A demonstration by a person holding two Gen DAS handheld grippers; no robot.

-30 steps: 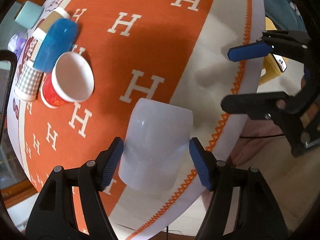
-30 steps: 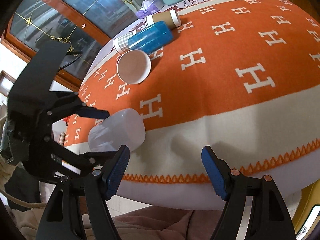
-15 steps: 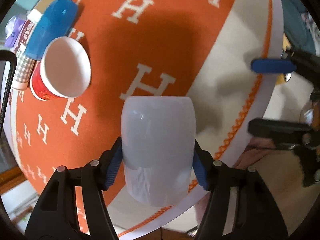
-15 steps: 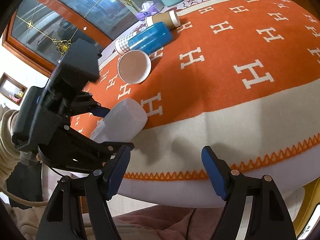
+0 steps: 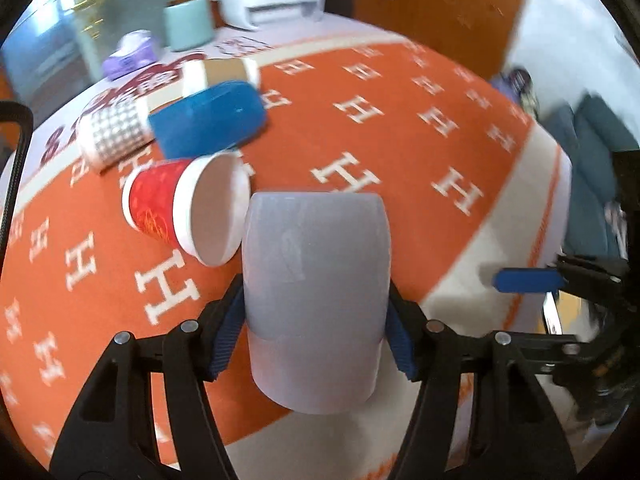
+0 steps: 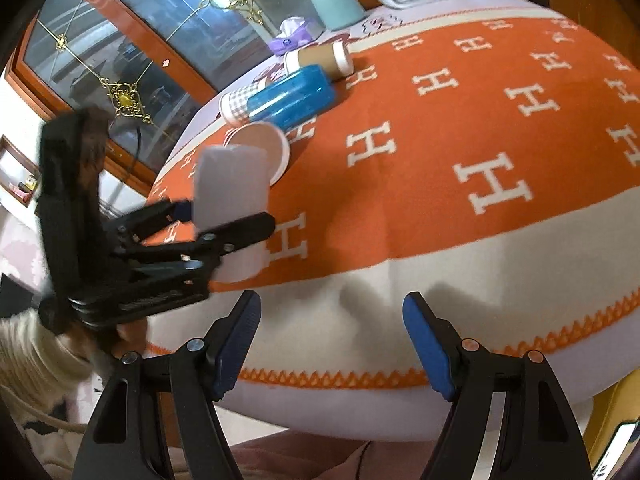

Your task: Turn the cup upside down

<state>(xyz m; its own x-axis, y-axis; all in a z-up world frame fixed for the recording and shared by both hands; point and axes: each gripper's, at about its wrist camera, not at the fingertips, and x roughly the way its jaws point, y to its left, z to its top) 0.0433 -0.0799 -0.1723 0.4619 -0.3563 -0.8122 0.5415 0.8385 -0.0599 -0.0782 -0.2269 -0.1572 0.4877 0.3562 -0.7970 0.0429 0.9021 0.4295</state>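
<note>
My left gripper (image 5: pixel 316 340) is clamped on the translucent white plastic cup (image 5: pixel 316 300), blue pads pressing its sides at 9 and 3 o'clock; the cup stands upright in the grip over the near part of the orange blanket with white H letters (image 5: pixel 400 152). At the cup's 10 o'clock lies a red paper cup (image 5: pixel 188 210) on its side, a blue plastic tumbler (image 5: pixel 208 120) beyond it. My right gripper (image 6: pixel 332 340) hangs wide apart, empty, over the blanket's cream border.
</note>
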